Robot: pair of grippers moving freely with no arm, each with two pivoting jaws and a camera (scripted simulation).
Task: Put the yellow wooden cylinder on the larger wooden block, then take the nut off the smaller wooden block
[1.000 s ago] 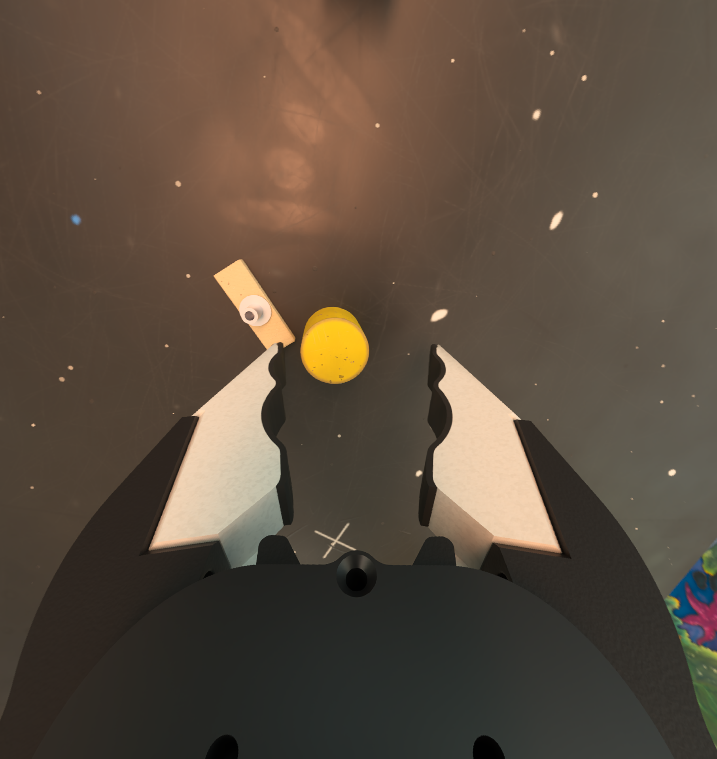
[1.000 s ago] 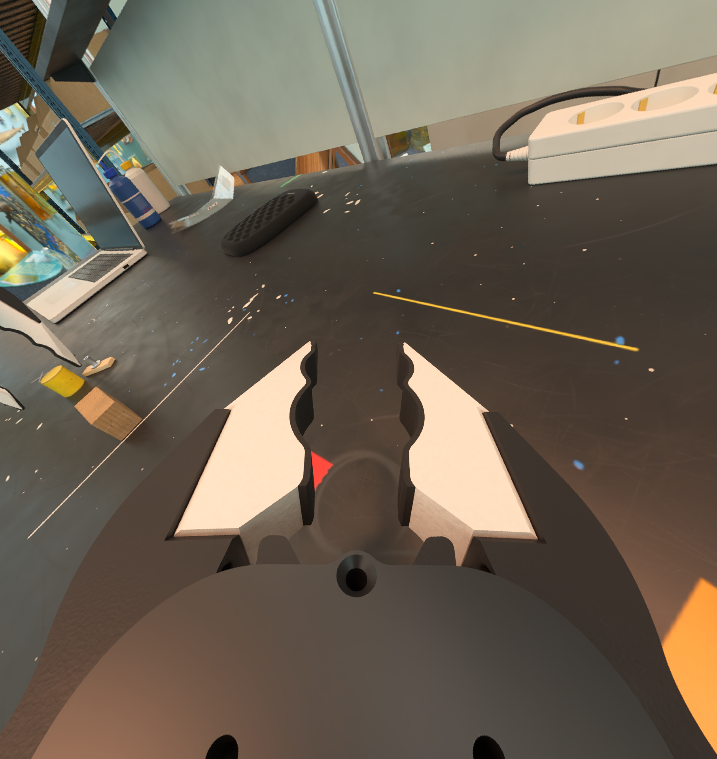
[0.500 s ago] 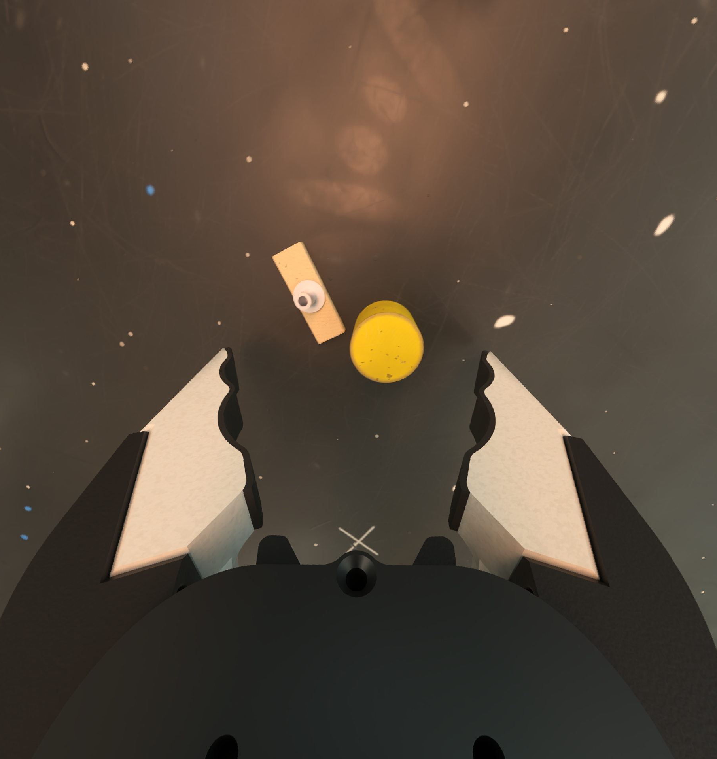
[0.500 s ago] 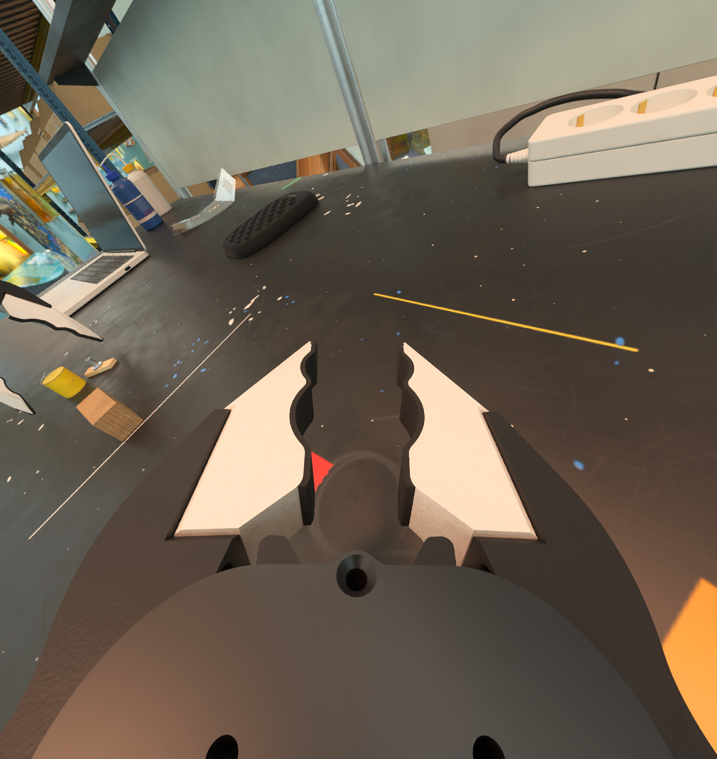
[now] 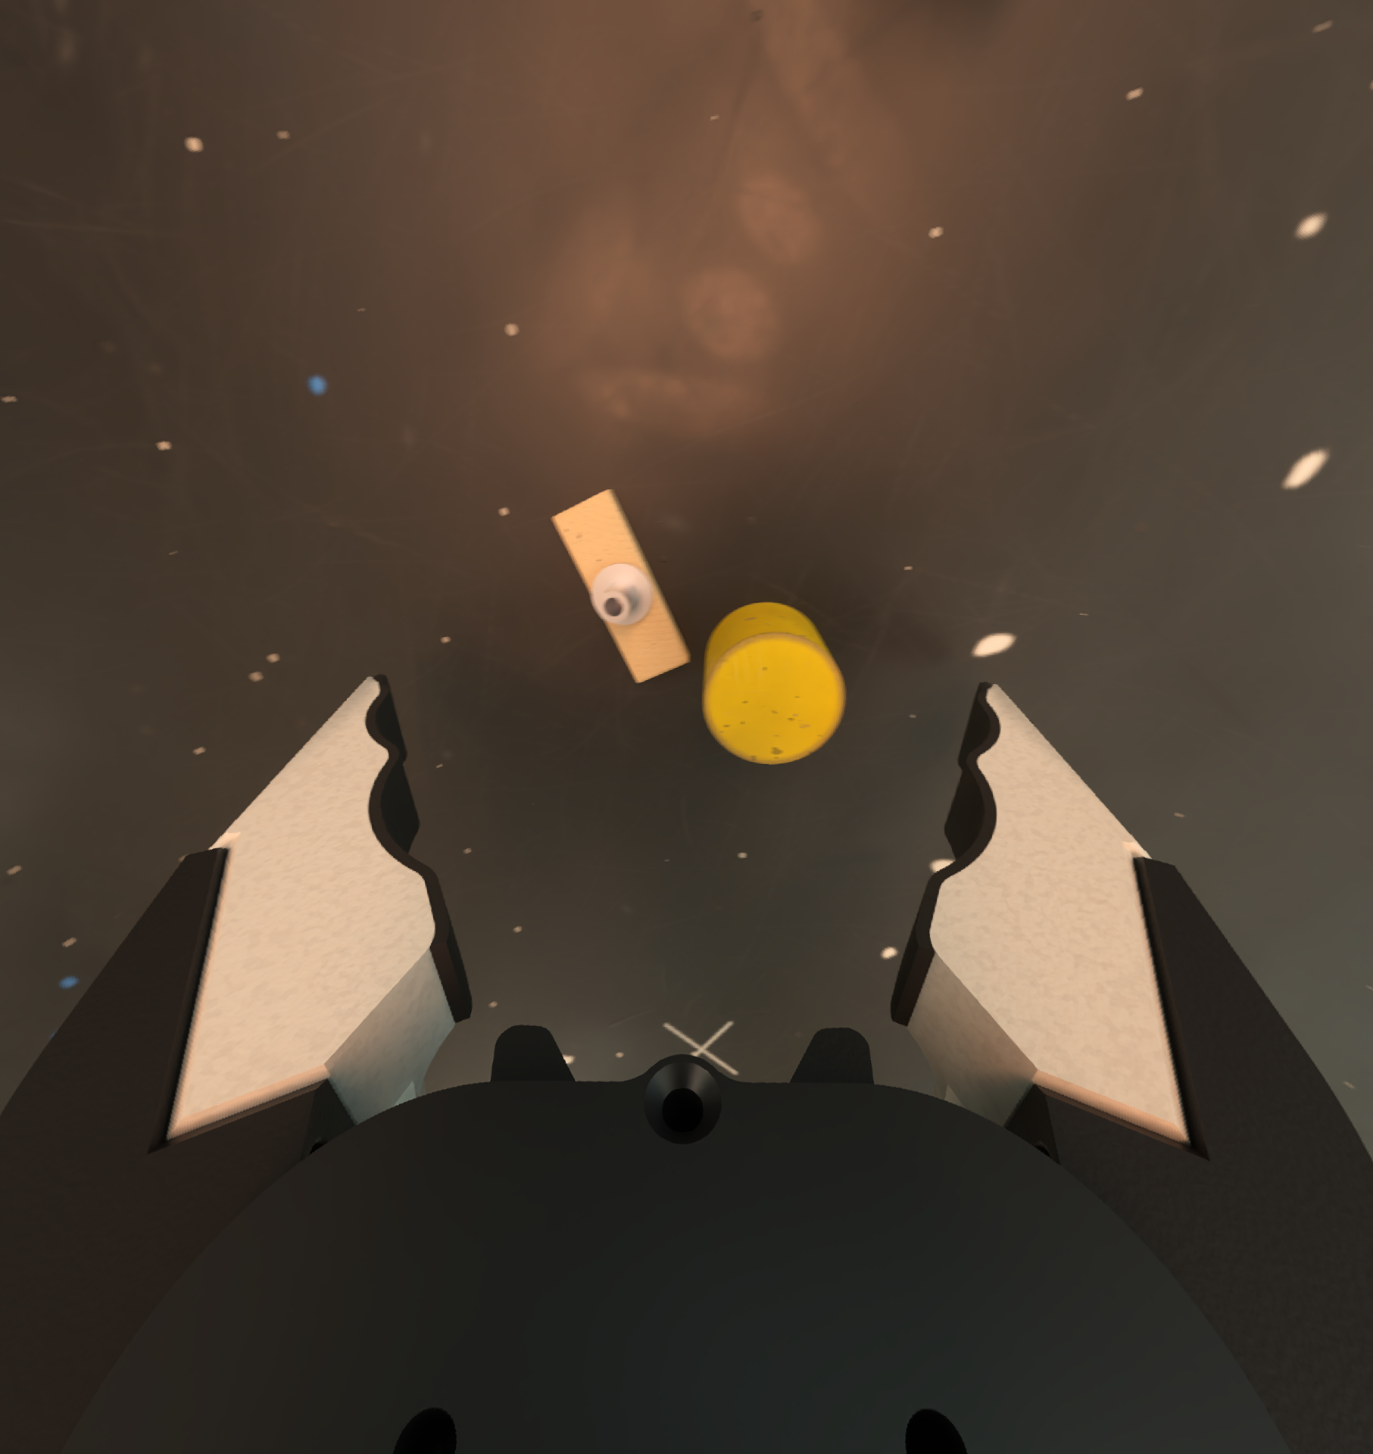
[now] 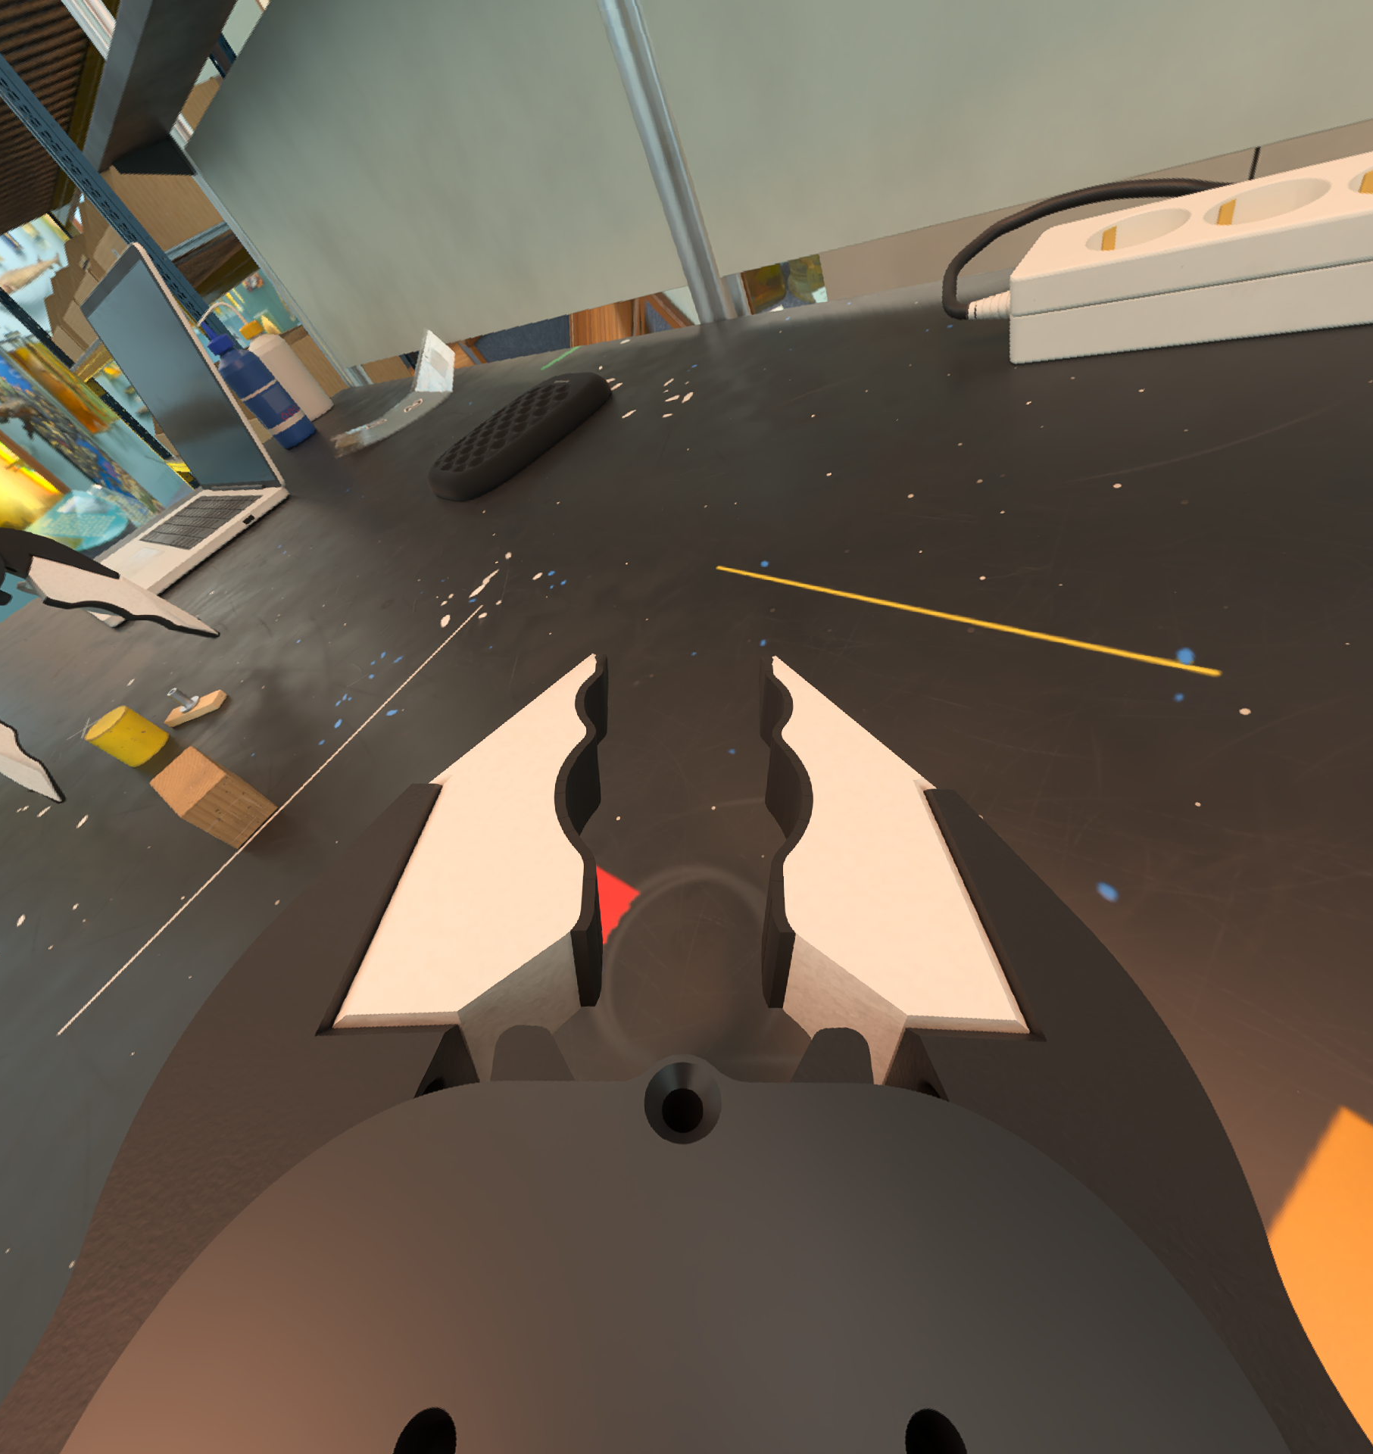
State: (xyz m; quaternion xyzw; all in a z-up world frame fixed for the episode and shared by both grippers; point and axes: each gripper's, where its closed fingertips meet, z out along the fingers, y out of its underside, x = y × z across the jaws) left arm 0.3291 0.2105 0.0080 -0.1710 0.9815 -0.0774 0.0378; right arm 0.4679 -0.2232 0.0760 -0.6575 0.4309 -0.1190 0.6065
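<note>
The yellow wooden cylinder (image 5: pixel 773 684) stands on the dark table, just ahead of my left gripper (image 5: pixel 683 684), which hovers above it, wide open and empty. Beside the cylinder to the left lies the smaller wooden block (image 5: pixel 618 584), a thin flat strip, with the white nut (image 5: pixel 618 604) on top. In the right wrist view the cylinder (image 6: pixel 127 735), small block (image 6: pixel 197 706), nut (image 6: pixel 182 695) and the larger wooden block (image 6: pixel 212 796) sit at the far left, under the left gripper's fingers (image 6: pixel 116 602). My right gripper (image 6: pixel 683 669) is partly open and empty, far from them.
A black perforated case (image 6: pixel 519 434), a laptop (image 6: pixel 187 440), two bottles (image 6: pixel 274 389) and a metal bracket (image 6: pixel 407 393) stand at the back left. A white power strip (image 6: pixel 1218 267) lies at the back right. A yellow line (image 6: pixel 966 620) and a red mark (image 6: pixel 614 897) are on the table.
My left gripper has opened wider and shifted left and back, so the cylinder and small block now sit further right in its view. The right gripper has not moved.
</note>
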